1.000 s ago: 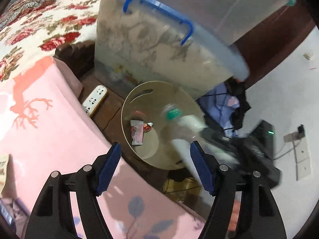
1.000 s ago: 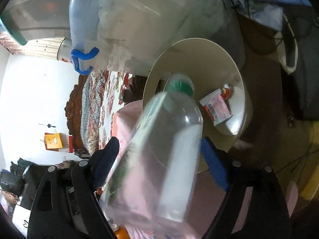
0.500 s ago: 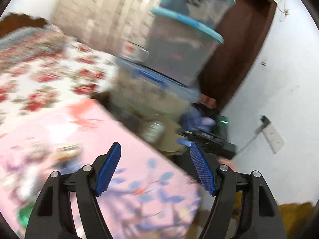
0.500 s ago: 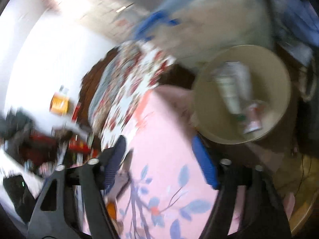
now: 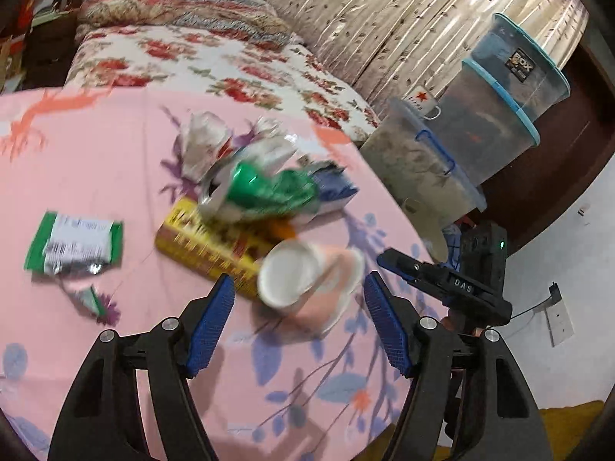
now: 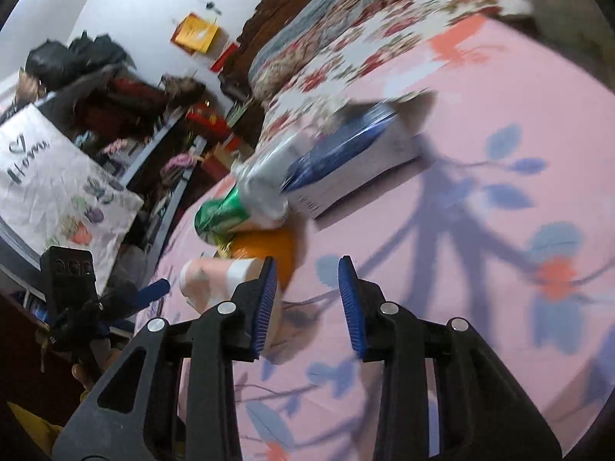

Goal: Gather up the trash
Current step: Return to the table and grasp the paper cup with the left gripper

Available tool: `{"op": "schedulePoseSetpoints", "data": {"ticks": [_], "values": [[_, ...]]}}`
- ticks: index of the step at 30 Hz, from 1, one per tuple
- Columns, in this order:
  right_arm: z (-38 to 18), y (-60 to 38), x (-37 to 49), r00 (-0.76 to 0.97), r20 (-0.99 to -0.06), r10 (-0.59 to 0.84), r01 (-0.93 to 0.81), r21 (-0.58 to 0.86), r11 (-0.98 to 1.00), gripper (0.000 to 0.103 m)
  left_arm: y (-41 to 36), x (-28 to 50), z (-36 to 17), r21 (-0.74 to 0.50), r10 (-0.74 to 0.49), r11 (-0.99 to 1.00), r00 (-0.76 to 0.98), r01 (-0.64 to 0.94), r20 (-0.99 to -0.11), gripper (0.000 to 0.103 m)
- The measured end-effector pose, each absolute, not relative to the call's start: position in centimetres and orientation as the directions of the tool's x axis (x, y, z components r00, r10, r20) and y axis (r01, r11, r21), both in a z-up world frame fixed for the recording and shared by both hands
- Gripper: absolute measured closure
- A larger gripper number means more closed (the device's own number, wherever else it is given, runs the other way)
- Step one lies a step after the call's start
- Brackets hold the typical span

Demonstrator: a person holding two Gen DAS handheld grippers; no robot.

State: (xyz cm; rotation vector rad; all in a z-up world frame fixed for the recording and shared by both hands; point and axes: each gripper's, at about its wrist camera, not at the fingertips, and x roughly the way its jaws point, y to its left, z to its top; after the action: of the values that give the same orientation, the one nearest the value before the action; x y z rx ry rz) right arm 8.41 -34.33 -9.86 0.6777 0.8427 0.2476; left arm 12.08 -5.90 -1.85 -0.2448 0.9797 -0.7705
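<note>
Trash lies on the pink bedsheet (image 5: 96, 161). A pink paper cup (image 5: 307, 280) lies on its side just ahead of my open, empty left gripper (image 5: 298, 324). Behind it are a yellow box (image 5: 203, 242), a crushed green can (image 5: 269, 188), a blue-and-white carton (image 5: 334, 192), crumpled plastic (image 5: 203, 142) and a green wrapper (image 5: 73, 246). My right gripper (image 6: 305, 299) is open and empty over the sheet, with the pink cup (image 6: 215, 276) to its left, an orange item (image 6: 269, 249), the green can (image 6: 219, 219) and the carton (image 6: 353, 161) beyond.
Stacked plastic storage bins (image 5: 480, 123) stand right of the bed, with a white mug (image 5: 423, 101) on the lowest. A floral quilt (image 5: 215, 61) covers the far bed. The right gripper shows in the left wrist view (image 5: 442, 284). A cluttered shelf (image 6: 115, 115) stands by the wall.
Both grippers swung from the bin beside the bed back over the pink sheet. The plastic bottle the right gripper held a second ago was dropped into the bin; it is now empty.
</note>
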Motion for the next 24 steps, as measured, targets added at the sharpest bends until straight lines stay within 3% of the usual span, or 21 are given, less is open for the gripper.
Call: {"op": "schedulePoseSetpoints", "data": {"ticks": [5,10,13,15,17,24], "values": [[-10.9,-31.9,10.4,0.635,-0.637,0.438,0.09,0.624,0.776,0.067,-7.0,13.3,-4.1,-0.538,-0.709,0.682,0.272,0.495,-0.65,0.026],[-12.1,-30.8,11.6,0.609,-0.682,0.404,0.128,0.588,0.799,0.067,-10.0,14.9,-6.3,-0.565,-0.732,0.641,0.192,0.52,-0.654,0.026],[-12.9,-29.4,12.0,0.581,-0.699,0.417,0.114,0.577,0.809,0.068,-10.8,14.6,-6.7,-0.548,-0.722,0.642,0.184,0.535,-0.667,0.032],[-12.6,-28.4,12.1,0.584,-0.712,0.391,0.1,0.54,0.835,0.068,-10.4,14.1,-6.6,-0.5,-0.689,0.679,0.23,0.538,-0.688,0.044],[-12.3,-28.0,12.0,0.589,-0.721,0.366,0.093,0.51,0.855,0.067,-8.4,13.7,-6.6,-0.535,-0.715,0.661,0.225,0.526,-0.662,0.061],[-11.2,-25.3,12.5,0.618,-0.749,0.24,0.015,0.316,0.949,0.064,0.2,12.4,-6.4,-0.609,-0.724,0.688,0.307,0.396,-0.618,0.062]]}}
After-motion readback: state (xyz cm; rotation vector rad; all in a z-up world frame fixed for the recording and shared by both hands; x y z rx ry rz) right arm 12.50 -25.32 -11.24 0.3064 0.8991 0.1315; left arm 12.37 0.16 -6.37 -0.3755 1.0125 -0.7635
